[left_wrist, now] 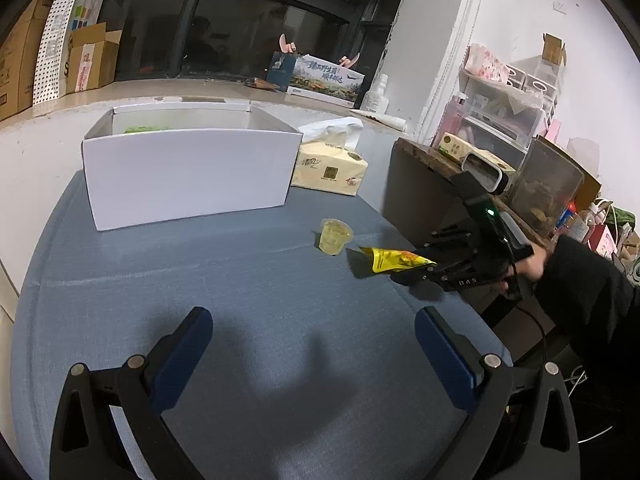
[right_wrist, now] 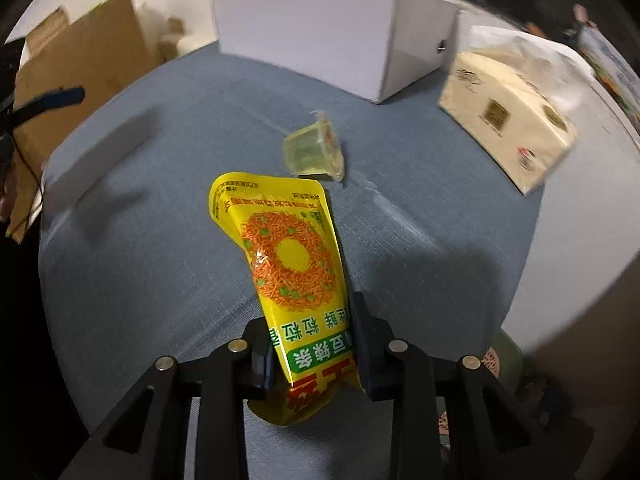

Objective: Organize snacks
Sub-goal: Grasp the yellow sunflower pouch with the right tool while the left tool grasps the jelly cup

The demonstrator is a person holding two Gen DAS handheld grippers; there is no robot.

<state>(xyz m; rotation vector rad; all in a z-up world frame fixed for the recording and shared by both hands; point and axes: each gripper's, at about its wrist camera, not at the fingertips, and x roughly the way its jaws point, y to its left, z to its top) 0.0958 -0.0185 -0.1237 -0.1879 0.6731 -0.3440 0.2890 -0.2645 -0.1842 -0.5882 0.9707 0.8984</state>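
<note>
My right gripper (right_wrist: 312, 344) is shut on a yellow snack packet (right_wrist: 288, 256) and holds it just above the blue tablecloth; it also shows in the left wrist view (left_wrist: 430, 270) with the packet (left_wrist: 394, 259) at the table's right edge. A small yellow-green jelly cup (left_wrist: 335, 236) stands on the cloth just left of the packet; in the right wrist view the cup (right_wrist: 314, 150) is beyond the packet's tip. An open white box (left_wrist: 188, 172) stands at the back, with something green inside. My left gripper (left_wrist: 314, 334) is open and empty over the near cloth.
A beige tissue pack (left_wrist: 330, 168) lies right of the white box, also in the right wrist view (right_wrist: 508, 120). A dark side table (left_wrist: 424, 184) with clutter and shelves stands off the right edge. Cardboard boxes (left_wrist: 24, 64) line the back left ledge.
</note>
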